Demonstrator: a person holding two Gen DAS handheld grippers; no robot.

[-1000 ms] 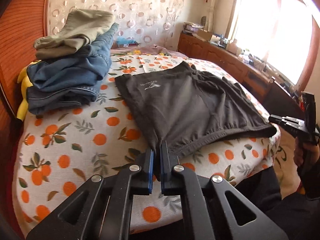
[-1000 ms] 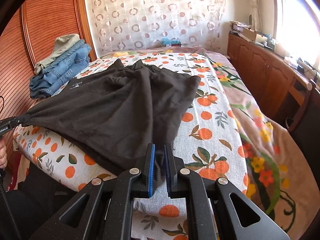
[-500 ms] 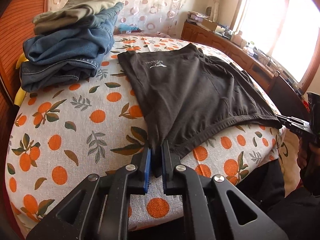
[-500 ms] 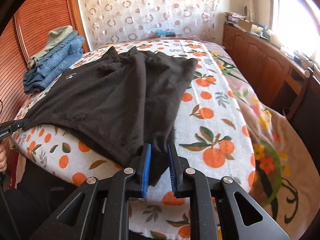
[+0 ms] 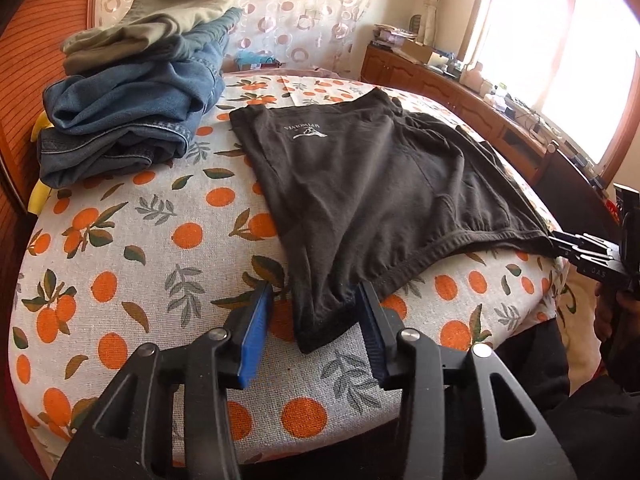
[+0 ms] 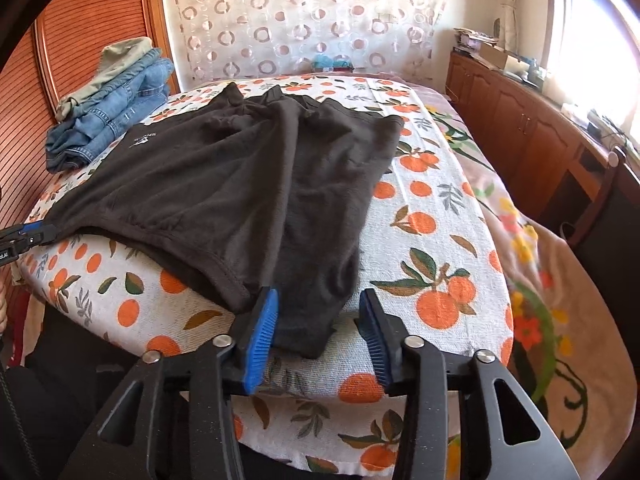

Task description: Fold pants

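Note:
Dark brown pants (image 5: 372, 184) lie spread flat on the orange-print bed cover (image 5: 120, 264), waistband toward me, a small white logo near the far left. My left gripper (image 5: 316, 320) is open, its blue pads either side of the near left waistband corner. My right gripper (image 6: 318, 322) is open around the near right corner of the pants (image 6: 260, 184). The right gripper also shows in the left wrist view (image 5: 580, 252) at the pants' right edge, and the left gripper shows in the right wrist view (image 6: 28, 236).
A stack of folded jeans and khaki pants (image 5: 132, 96) sits at the far left of the bed, also in the right wrist view (image 6: 112, 100). A wooden cabinet (image 6: 540, 136) runs along the right under the window. A patterned headboard cover (image 6: 304, 20) stands behind.
Both grippers were shut on the waistband corners, laid the pants down on the bed, then opened and let go. The pants now rest flat.

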